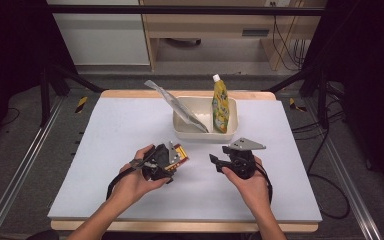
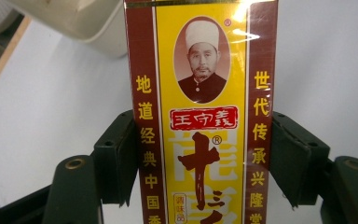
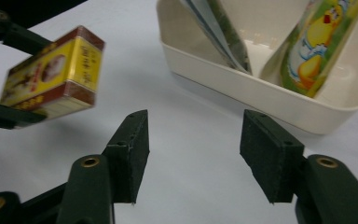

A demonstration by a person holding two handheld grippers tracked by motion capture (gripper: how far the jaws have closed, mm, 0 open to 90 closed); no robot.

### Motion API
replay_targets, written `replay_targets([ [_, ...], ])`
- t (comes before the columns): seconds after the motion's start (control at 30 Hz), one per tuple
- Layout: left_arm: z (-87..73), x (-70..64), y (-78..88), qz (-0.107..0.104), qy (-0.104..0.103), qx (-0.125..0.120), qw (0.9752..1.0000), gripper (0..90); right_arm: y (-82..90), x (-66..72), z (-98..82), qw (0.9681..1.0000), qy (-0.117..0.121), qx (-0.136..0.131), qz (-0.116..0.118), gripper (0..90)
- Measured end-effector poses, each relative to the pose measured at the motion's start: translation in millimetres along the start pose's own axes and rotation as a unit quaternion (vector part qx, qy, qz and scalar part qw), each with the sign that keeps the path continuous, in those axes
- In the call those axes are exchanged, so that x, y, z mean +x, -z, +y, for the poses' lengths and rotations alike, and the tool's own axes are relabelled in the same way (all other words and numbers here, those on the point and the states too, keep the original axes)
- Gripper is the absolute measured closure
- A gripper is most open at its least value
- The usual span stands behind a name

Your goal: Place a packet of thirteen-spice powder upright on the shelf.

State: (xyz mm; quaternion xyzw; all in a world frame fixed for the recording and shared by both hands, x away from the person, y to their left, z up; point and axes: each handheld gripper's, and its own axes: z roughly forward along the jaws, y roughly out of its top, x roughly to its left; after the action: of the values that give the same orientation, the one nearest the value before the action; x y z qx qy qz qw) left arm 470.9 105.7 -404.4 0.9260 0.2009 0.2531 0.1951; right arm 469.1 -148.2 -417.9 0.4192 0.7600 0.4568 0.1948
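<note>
A yellow and brown spice box (image 1: 181,152) (image 2: 200,116) with a printed portrait is held above the table, and my left gripper (image 1: 175,158) (image 2: 203,140) is shut on its two long sides. In the right gripper view the same box (image 3: 51,74) hangs at the upper left, tilted. My right gripper (image 1: 217,162) (image 3: 198,140) stands open just right of it, with only bare table between its pads. Both grippers sit in front of a white tub (image 1: 200,134) (image 3: 242,88).
The tub holds a yellow spouted pouch (image 1: 220,105) (image 3: 317,42) standing upright and a silver pouch (image 1: 180,106) (image 3: 219,32) leaning out to the left. The pale table top (image 1: 120,130) spreads wide on both sides. Dark frame rails run along its left and right.
</note>
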Motion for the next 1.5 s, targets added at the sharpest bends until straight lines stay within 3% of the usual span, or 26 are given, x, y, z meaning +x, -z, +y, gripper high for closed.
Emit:
replay_targets([
  [0.2, 4.6, -10.0, -7.7, 0.014, -0.019, -0.023, 0.9995, 32.1, 1.1, 3.6, 0.7, 0.9992, -0.012, 0.001, 0.037, 48.2],
  [0.53, 7.9, -20.9, -16.4, 0.019, -0.040, -0.046, 0.9980, 32.1, -3.1, 8.9, 5.7, 0.9924, -0.042, -0.001, 0.115, 45.0],
  [0.77, 10.0, -24.4, -19.0, 0.024, -0.051, -0.057, 0.9968, 32.1, -16.7, 6.3, 9.7, 0.9889, -0.062, 0.014, 0.135, 42.6],
  [0.97, 13.8, -21.4, -24.7, 0.021, -0.056, -0.061, 0.9963, 32.1, -29.1, -1.3, 15.0, 0.9876, -0.070, 0.029, 0.138, 41.3],
  [1.13, 14.2, -19.1, -25.6, 0.024, -0.061, -0.066, 0.9957, 32.1, -38.6, -9.7, 18.6, 0.9823, -0.090, 0.045, 0.158, 40.9],
  [1.5, 14.4, -21.0, -22.8, 0.025, -0.060, -0.095, 0.9933, 32.0, -45.9, -9.4, 28.4, 0.9755, -0.101, 0.067, 0.184, 42.2],
])
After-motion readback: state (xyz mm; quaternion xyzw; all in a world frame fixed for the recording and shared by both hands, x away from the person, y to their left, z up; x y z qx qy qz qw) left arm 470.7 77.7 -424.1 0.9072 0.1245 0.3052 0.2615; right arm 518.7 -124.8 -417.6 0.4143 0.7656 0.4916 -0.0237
